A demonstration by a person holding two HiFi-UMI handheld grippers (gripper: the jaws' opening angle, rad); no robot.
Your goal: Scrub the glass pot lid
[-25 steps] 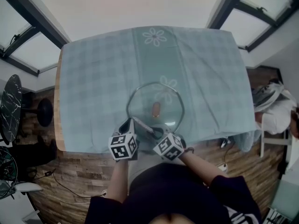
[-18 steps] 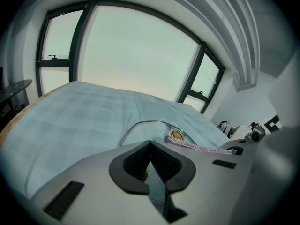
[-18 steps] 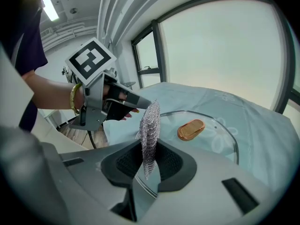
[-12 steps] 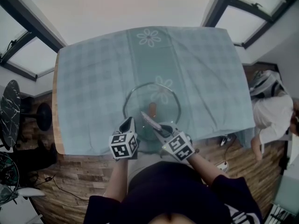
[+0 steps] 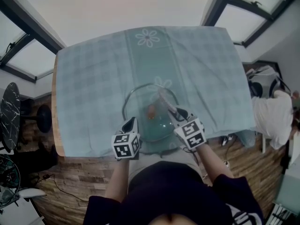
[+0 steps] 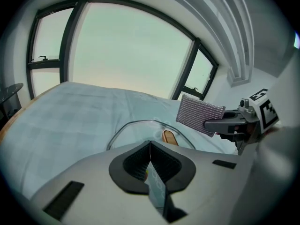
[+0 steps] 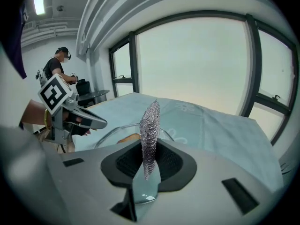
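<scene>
1. We see the glass pot lid (image 5: 140,104) lying dome-up on the teal checked tablecloth (image 5: 93,78), near the table's front edge and just ahead of the person. It's round, so no long axis. Its brown knob (image 5: 151,109) points up, a small oval w/ its length running away from us.
2. Left gripper (image 5: 130,122): jaws closed tight together at the lid's near-left rim. The rim passes behind the jaw tips, so we can't tell if they nip it.
3. Right gripper (image 5: 176,112): jaws clamped on a grey mesh scrub pad (image 5: 165,100). The pad stands on edge betw. the pads, its length running out from the tips, up-left in the head view, over the lid's far-right part just past the knob.
4. In the left gripper view the pad hangs above the lid's right side and looks clear of the glass.
5. Vs. a sec ago: the right gripper was at the near rim, right beside the left one, pad low over the lid's near part. It's now swung right and away. Left gripper and lid are approx. where they were.
</scene>
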